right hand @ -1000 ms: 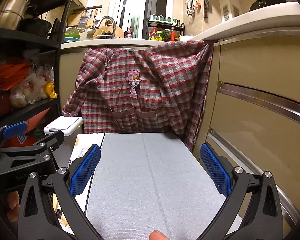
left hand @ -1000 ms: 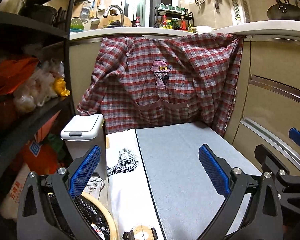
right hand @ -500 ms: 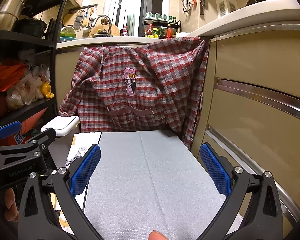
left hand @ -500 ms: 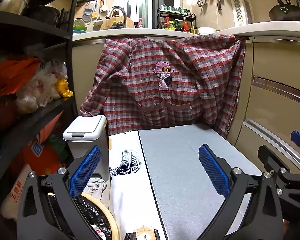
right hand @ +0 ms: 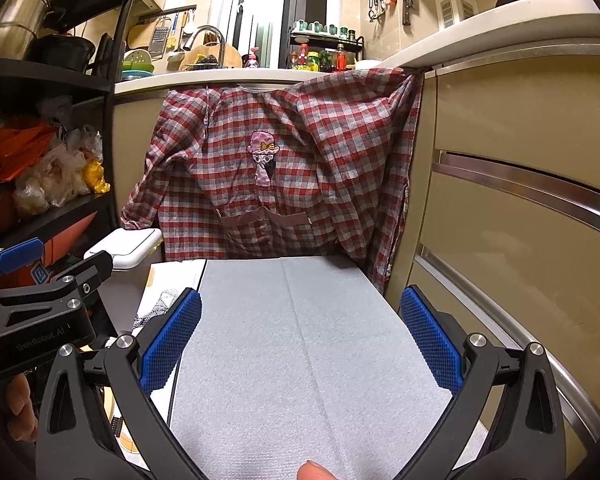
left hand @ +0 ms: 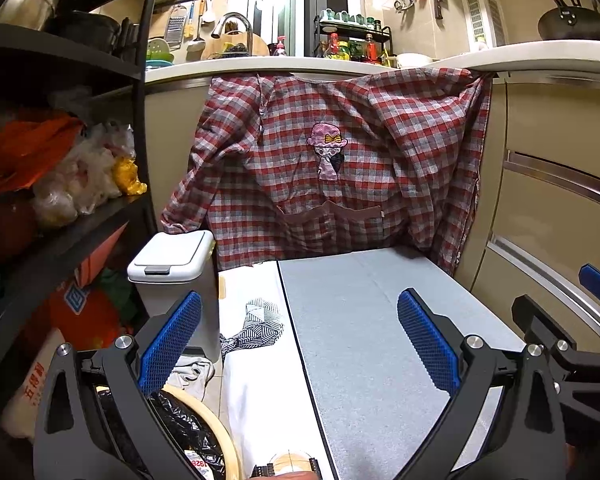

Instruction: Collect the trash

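In the left wrist view: left gripper [left hand: 298,342] with fingers wide apart, holding nothing, above the grey mat [left hand: 364,344] and white cloth [left hand: 260,364]. White lidded bin [left hand: 172,276] beside; black-lined basket [left hand: 196,432] just under the left finger. No loose trash clearly seen.

In the right wrist view: right gripper [right hand: 300,344] also spread wide and empty over the mat. Probably the searching step; next calls for locating a piece of trash, then lowering onto it.
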Tool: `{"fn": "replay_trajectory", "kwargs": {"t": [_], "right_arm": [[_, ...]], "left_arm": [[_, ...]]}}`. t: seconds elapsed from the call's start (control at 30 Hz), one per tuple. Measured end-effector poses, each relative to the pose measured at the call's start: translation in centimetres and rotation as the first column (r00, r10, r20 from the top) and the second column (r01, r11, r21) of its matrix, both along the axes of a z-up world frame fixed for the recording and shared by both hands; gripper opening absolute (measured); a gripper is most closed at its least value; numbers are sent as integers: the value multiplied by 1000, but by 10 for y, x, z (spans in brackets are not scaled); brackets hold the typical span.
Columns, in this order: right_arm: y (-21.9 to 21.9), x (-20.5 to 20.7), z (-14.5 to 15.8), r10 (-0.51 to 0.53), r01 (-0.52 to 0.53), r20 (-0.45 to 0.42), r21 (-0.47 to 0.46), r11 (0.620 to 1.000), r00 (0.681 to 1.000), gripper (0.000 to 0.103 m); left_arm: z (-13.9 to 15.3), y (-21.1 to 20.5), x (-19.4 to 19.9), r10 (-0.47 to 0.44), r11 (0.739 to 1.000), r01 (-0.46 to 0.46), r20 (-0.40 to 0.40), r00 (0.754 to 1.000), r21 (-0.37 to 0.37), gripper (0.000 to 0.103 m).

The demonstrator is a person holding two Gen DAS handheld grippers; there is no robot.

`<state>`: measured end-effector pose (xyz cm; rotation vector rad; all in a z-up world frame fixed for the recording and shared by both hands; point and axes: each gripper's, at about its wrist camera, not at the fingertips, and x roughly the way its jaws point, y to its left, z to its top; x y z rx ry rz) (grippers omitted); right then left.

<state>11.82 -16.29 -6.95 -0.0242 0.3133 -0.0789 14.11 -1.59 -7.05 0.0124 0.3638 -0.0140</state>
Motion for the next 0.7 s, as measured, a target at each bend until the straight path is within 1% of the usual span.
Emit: {"fn": "replay_trajectory", "kwargs": {"t": [0.3, 0.7], "right_arm": [[4, -2, -2, 1, -1, 1, -2, 1000, 1000, 98], [4, -3, -2, 0, 0, -2, -1, 1000, 1000, 98]], "left_arm": [[-3, -2, -1, -8, 1000, 8, 2, 1000, 19, 95], [-2, -3, -2, -2, 1000, 2, 8, 1000, 17, 95]]}}
